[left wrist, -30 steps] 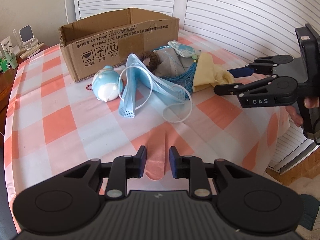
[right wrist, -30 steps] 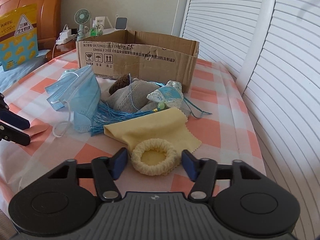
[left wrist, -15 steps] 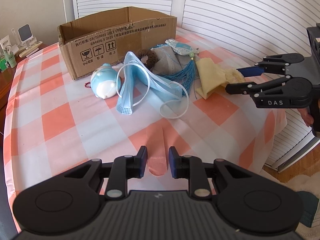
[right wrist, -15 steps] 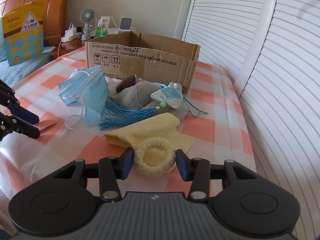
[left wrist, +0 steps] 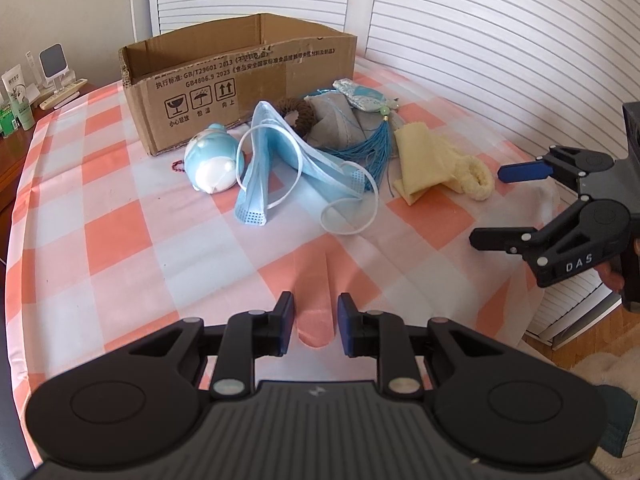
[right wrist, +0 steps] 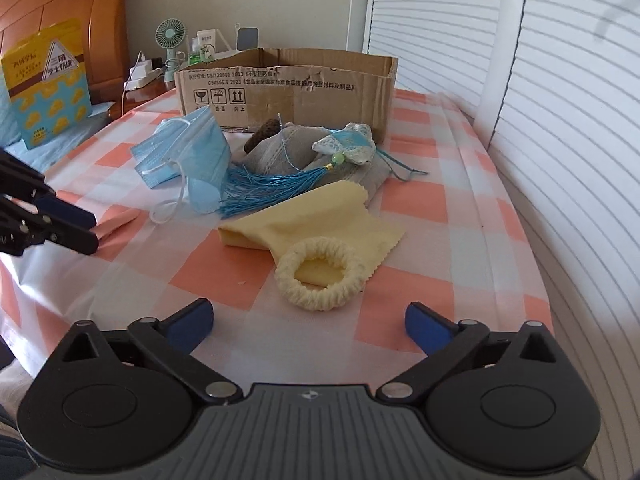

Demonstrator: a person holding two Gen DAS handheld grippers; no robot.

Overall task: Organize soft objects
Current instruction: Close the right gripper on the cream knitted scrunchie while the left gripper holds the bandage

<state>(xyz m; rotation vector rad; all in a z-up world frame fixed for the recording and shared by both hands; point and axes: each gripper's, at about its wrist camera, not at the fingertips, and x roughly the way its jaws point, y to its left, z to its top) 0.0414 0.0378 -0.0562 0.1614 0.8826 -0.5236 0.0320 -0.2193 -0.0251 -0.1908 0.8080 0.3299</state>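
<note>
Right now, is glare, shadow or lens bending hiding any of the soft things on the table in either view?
Left wrist view: even daylight, the face mask and blue tassel are sharp; the shutters bow from fisheye bending. Right wrist view: the cream ring is crisp with a faint shadow; the shutters wash out and blur toward the right edge, and corners go dark.

Right gripper (right wrist: 307, 322): jaws now spread wide; one second ago they sat close on either side of the cream scrunchie (right wrist: 321, 275), half a second ago nearly touching it. Gripper now drawn back; scrunchie lies ahead of the fingertips, apart from both, on the yellow cloth (right wrist: 316, 220).
Right gripper, seen from the left wrist view (left wrist: 516, 204): lower and farther right than before, clear of the cloth pile, fingers parted.
Left gripper (left wrist: 316, 326): view slightly shifted, box and pile appear marginally farther off.
</note>
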